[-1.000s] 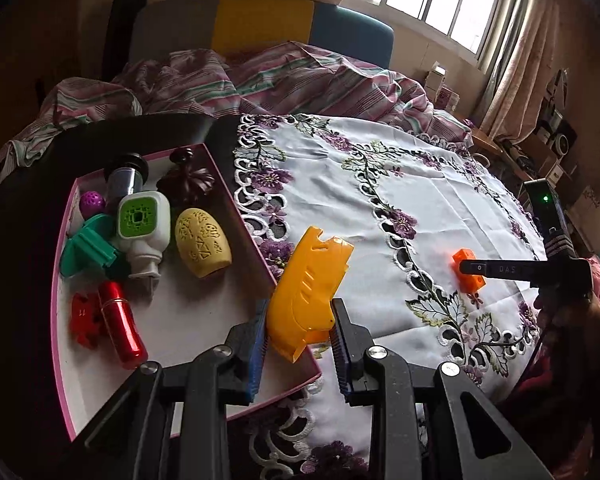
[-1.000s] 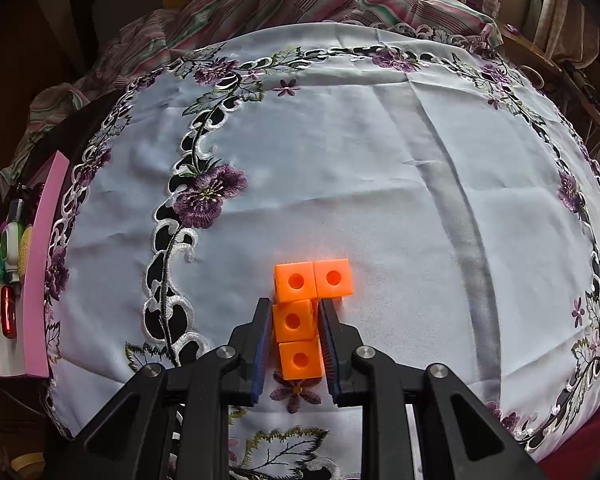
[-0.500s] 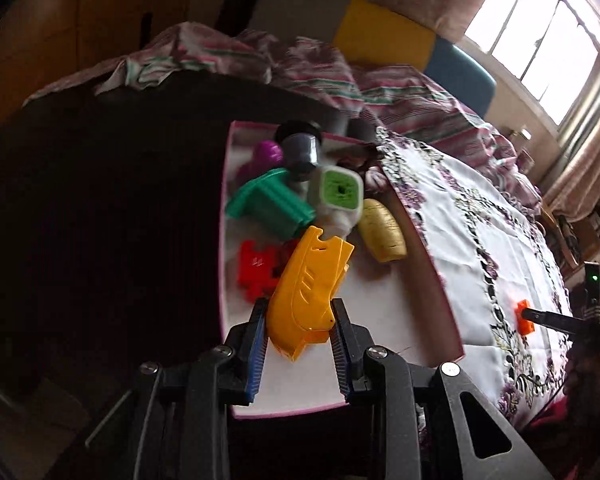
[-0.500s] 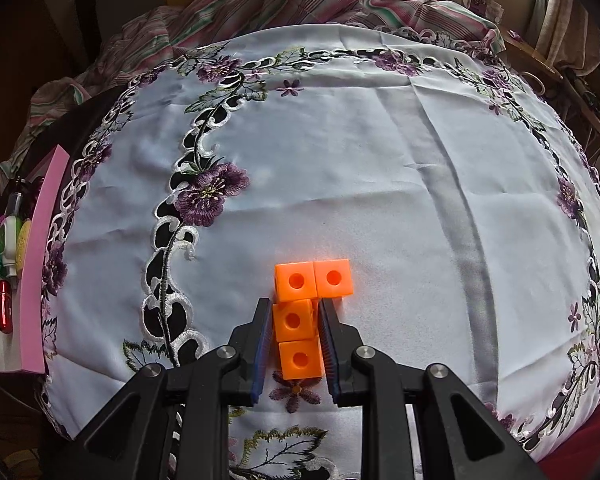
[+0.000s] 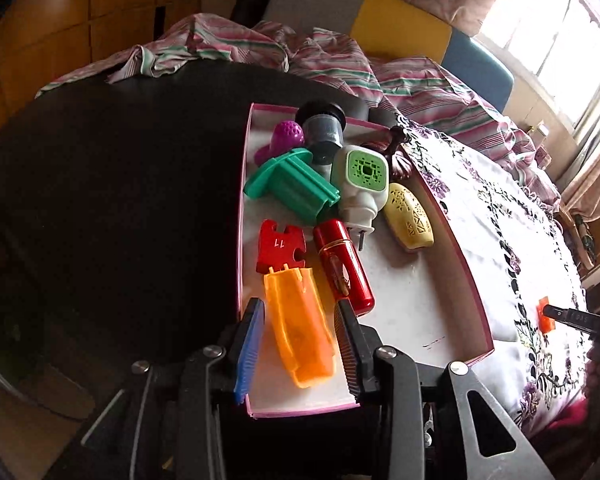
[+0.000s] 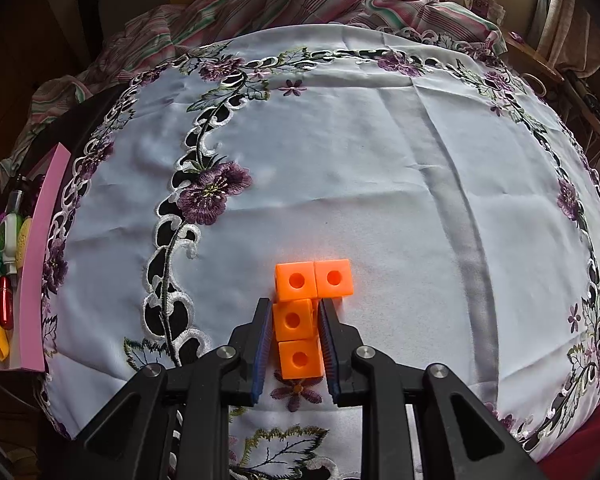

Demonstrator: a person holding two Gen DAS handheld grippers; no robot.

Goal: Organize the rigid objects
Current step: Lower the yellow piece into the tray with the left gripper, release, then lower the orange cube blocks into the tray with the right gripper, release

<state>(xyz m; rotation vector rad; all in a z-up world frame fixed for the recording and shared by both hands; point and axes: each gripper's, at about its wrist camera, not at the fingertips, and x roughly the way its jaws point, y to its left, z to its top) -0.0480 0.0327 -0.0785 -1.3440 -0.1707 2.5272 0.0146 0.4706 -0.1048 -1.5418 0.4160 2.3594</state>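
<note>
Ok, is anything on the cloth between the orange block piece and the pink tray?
Nothing visible: bare embroidered cloth lies between the orange block piece in the right claw and the pink tray.

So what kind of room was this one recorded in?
Most likely a lived-in bedroom or sitting room at home: a striped blanket lies rumpled behind the table, an embroidered floral tablecloth covers it, and a curtained window lights the scene.
</note>
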